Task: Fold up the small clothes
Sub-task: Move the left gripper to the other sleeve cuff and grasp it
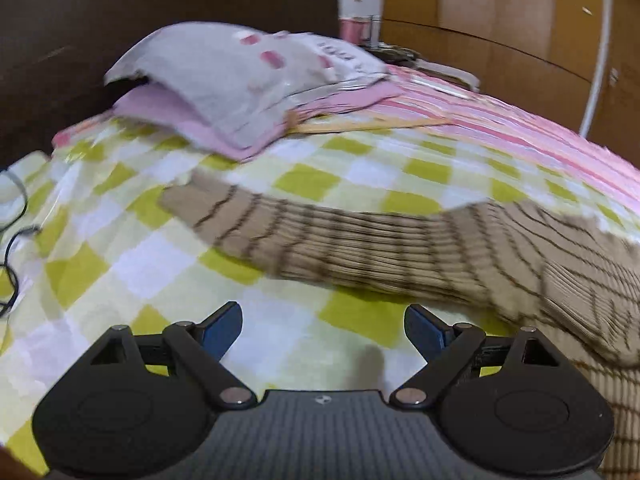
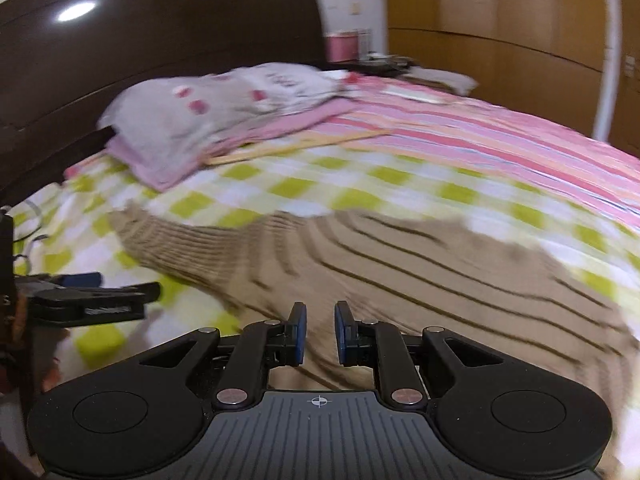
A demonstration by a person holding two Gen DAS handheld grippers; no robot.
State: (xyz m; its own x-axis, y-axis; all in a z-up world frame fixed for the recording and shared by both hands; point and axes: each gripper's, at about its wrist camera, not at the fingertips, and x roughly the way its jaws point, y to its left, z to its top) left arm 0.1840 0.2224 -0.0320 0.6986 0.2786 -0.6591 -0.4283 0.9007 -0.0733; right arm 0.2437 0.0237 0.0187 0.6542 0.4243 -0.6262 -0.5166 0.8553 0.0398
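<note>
A: Left wrist view is showing the left gripper [image 1: 323, 332] hanging over the checked sheet [image 1: 132, 264], blue pads wide apart, nothing between them. Only sheet is showing in the gap.

B: And the sweater?

A: The striped beige sweater [image 1: 400, 248] is lying flat on the checked sheet, one sleeve stretching out past the left gripper's fingers toward the headboard side. The body is spreading off to the right of that gripper. It is not touching the pads.

B: Right wrist view?

A: The right gripper [image 2: 320, 332] is sitting over the sweater [image 2: 400, 272], fingers narrowly apart. Cloth is showing through the gap, but nothing is lying between the pads, so it is gripping nothing. Frame is blurring a lot.

B: Is the other gripper showing there?

A: Yes, the left gripper [image 2: 100, 296] is poking in at the left edge, beside the sweater's sleeve, over the checked sheet.

B: Anything else near the sweater?

A: A folded pile [image 2: 208, 120], grey on top of pink, is resting beyond the sweater, close to the dark headboard [image 2: 160, 32]. A pink striped blanket [image 2: 500, 140] is covering the bed to the far right of the sweater. Wooden wardrobe doors [image 2: 500, 20] are standing behind that. A dark cable [image 1: 12, 240] is trailing at the sheet's left edge, well apart from the sweater.
</note>
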